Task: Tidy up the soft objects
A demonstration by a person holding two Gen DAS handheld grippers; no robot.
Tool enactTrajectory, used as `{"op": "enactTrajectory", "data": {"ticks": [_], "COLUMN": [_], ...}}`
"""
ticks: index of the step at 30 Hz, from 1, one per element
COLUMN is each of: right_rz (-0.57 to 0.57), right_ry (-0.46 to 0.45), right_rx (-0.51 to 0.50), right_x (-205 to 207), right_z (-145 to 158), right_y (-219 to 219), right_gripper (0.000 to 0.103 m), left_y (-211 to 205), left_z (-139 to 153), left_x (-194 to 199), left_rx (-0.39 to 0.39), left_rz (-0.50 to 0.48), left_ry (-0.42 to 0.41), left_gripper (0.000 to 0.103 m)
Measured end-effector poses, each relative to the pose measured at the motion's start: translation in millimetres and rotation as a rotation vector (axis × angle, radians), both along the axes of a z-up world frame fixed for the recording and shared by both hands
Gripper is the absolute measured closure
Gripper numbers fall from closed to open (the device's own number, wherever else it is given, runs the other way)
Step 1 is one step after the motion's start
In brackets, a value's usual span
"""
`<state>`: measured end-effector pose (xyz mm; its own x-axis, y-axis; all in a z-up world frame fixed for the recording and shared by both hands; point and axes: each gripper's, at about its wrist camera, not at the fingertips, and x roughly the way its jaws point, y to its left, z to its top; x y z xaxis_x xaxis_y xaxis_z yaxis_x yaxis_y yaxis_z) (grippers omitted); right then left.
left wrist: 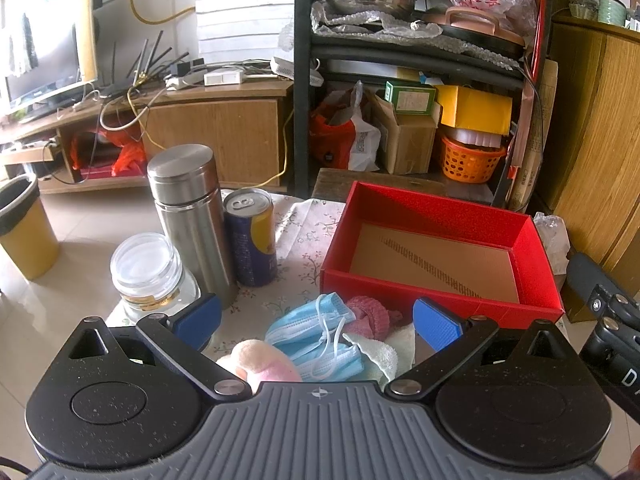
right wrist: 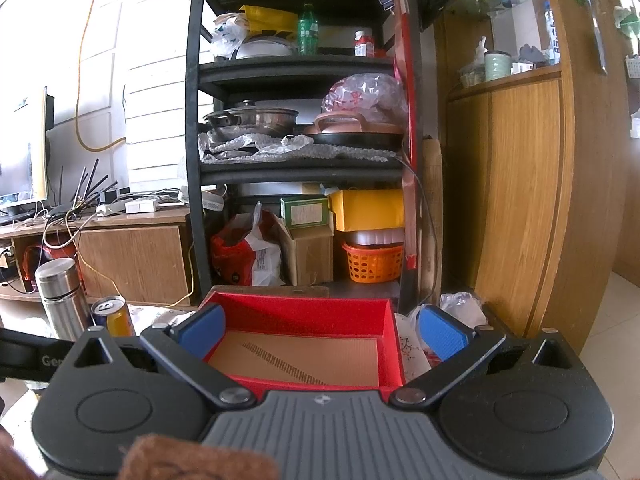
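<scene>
In the left wrist view, a pile of soft things lies on the floral tablecloth: a blue face mask [left wrist: 320,336], a pink knitted piece [left wrist: 370,316], a pale towel [left wrist: 384,354] and a pink-and-cream plush toy [left wrist: 260,362]. My left gripper [left wrist: 318,320] is open, its blue pads either side of the pile, above it. The red open box [left wrist: 440,240] stands just behind the pile, empty. My right gripper [right wrist: 322,334] is open and empty, over the red box [right wrist: 296,312].
A steel flask [left wrist: 188,216], a blue-and-yellow can [left wrist: 252,236] and a glass jar [left wrist: 146,272] stand left of the pile. A black shelf rack [right wrist: 296,160] and wooden cabinet [right wrist: 520,200] stand behind the table. A yellow bin [left wrist: 24,228] is on the floor at left.
</scene>
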<state>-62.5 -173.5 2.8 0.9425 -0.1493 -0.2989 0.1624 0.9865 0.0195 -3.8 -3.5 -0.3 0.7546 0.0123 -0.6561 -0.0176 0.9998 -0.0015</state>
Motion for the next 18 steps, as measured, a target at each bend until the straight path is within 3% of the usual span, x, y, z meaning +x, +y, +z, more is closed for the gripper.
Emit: {"op": "enactTrajectory", "data": {"ticks": [18], "right_rz": [0.0], "right_ry": [0.004], "right_rx": [0.003], "right_x": [0.1], "right_z": [-0.2], "right_y": [0.1], "right_gripper": [0.024], "left_y": [0.0], "left_z": [0.3], "left_x": [0.0], "left_rx": [0.005], "left_rz": [0.0], "left_ry": [-0.003], "left_gripper": [0.005]}}
